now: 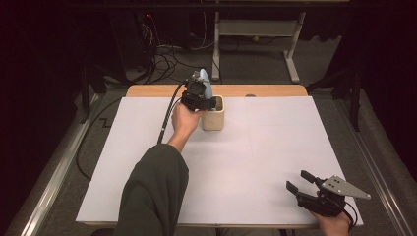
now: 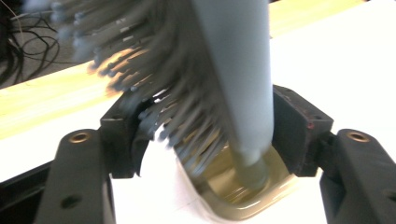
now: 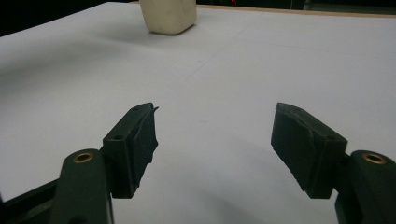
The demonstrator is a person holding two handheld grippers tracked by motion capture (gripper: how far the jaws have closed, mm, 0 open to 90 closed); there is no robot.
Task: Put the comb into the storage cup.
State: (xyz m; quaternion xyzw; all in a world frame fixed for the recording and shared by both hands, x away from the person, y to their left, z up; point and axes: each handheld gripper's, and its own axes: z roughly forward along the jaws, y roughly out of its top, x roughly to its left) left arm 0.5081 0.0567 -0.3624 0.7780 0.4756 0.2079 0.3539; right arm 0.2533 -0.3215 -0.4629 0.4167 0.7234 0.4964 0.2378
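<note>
Brush [image 2: 233,70] stands handle-down in the cup [image 1: 213,114], left tool [image 1: 200,101] spread loose around it above the cup, near done; right tool [image 1: 306,183] spread, empty, well apart.

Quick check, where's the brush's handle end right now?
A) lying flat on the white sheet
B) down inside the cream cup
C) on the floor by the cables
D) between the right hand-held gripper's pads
B: in the left gripper view the grey brush stands with its lower end inside the cream cup, between the left hand-held gripper pads; the right hand-held gripper is open with nothing between its pads.
</note>
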